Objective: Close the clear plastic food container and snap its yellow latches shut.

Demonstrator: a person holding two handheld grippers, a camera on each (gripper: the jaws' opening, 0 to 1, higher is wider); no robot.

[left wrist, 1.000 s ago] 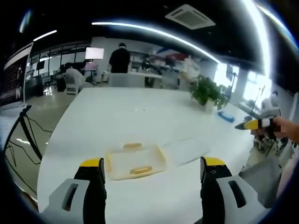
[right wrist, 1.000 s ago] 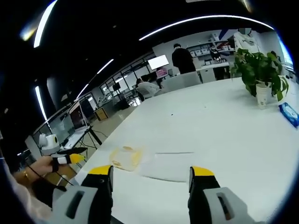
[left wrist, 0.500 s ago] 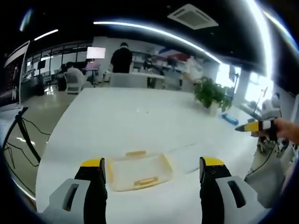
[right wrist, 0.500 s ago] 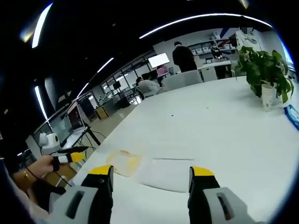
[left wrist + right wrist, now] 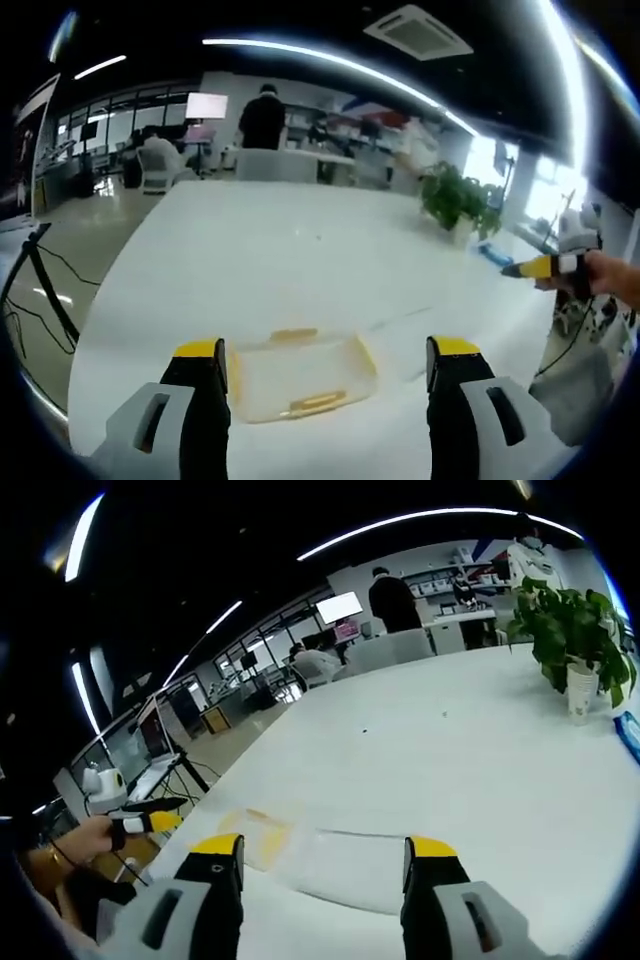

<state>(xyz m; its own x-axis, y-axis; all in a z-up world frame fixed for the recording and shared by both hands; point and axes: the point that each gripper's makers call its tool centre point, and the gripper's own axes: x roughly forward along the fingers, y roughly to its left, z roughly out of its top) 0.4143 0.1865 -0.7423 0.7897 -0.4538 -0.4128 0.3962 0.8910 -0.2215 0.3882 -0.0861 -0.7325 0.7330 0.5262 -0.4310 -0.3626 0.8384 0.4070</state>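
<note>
Both grippers (image 5: 320,365) (image 5: 322,860), jaws spread and empty, hover above the open container (image 5: 300,372) near the table's (image 5: 280,250) front edge.

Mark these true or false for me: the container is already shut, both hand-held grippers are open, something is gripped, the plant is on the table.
1. The clear plastic food container is closed. False: it lies open, its clear lid flat on the white table beside it.
2. The left hand-held gripper is open. True.
3. The right hand-held gripper grips the lid. False: it is open and holds nothing.
4. The green potted plant stands on the table. True.
5. A yellow latch shows on the container's near edge. True.
</note>
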